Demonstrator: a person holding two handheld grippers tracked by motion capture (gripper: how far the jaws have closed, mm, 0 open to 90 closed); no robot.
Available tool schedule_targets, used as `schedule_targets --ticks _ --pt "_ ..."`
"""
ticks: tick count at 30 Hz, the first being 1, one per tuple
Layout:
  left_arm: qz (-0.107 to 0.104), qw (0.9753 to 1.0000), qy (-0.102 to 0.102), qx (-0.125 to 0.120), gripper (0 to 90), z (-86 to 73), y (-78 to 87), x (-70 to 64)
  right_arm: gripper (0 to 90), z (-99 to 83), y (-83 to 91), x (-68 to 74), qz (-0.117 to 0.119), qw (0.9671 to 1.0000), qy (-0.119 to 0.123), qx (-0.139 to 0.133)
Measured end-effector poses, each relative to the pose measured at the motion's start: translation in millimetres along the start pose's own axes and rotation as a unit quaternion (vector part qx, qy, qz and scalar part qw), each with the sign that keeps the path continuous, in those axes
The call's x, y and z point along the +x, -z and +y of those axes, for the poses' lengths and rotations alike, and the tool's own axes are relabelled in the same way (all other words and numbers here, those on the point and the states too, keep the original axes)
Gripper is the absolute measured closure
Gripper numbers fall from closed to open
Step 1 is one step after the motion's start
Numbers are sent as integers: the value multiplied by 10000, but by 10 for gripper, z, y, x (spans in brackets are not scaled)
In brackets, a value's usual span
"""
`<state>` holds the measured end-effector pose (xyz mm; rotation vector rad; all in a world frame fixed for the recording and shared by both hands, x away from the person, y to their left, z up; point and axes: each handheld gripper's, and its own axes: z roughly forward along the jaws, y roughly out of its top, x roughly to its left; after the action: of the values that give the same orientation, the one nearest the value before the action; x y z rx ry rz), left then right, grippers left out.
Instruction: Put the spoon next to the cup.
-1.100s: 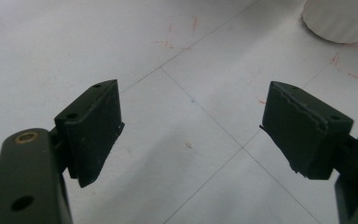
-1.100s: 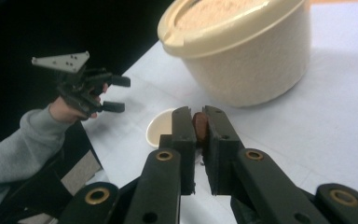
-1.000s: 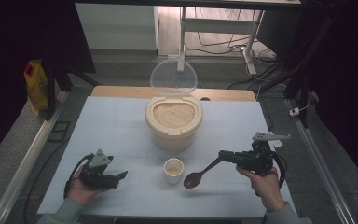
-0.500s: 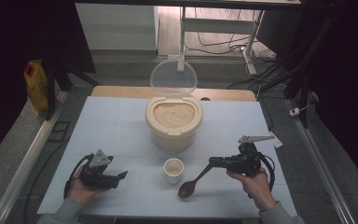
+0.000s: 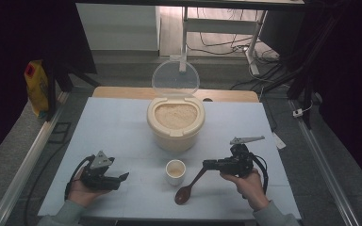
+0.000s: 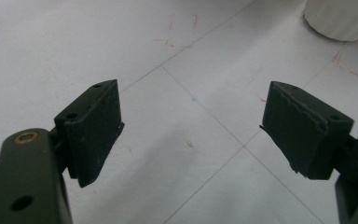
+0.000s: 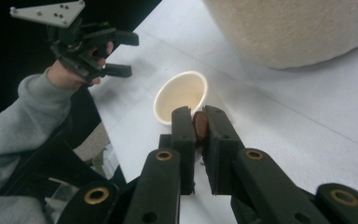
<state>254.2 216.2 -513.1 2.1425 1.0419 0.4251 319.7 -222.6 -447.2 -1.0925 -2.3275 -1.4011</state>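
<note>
A beige rice container (image 5: 174,123) full of rice stands mid-table with its clear lid (image 5: 175,77) raised. In front of it is a small white cup (image 5: 175,170), also seen close ahead in the right gripper view (image 7: 181,95). My right gripper (image 5: 208,165) is shut on the handle of a brown wooden spoon (image 5: 188,187). The handle (image 7: 200,126) is pinched between the jaws. The spoon's bowl points down by the table's front edge, right of the cup. My left gripper (image 5: 124,178) is open at front left, with nothing between its jaws (image 6: 191,126).
The white table (image 5: 113,132) has faint red marks and thin lines (image 6: 182,28). The container's base (image 6: 340,18) lies ahead and right of the left gripper. A yellow bag (image 5: 37,87) stands on the floor at left. Cables and a metal frame lie beyond the table.
My right gripper has moved left and nearer the person with the spoon, whose bowl has dropped toward the front edge. The left gripper has stayed put.
</note>
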Motion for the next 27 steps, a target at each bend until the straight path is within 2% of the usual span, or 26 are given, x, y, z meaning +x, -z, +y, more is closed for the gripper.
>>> schedule_targets --ticks 15,19,27 --pt "4 10000 -3 11 193 -1 -6 -2 734 -52 -180 -240 -564 9982 -126 -164" --pt "7 10000 -1 12 193 -2 -4 0 719 -70 -242 -330 -607 9976 -273 -189" --pt "7 10000 -11 16 193 -1 -7 -1 682 -96 -382 -477 -754 9961 -420 -180"
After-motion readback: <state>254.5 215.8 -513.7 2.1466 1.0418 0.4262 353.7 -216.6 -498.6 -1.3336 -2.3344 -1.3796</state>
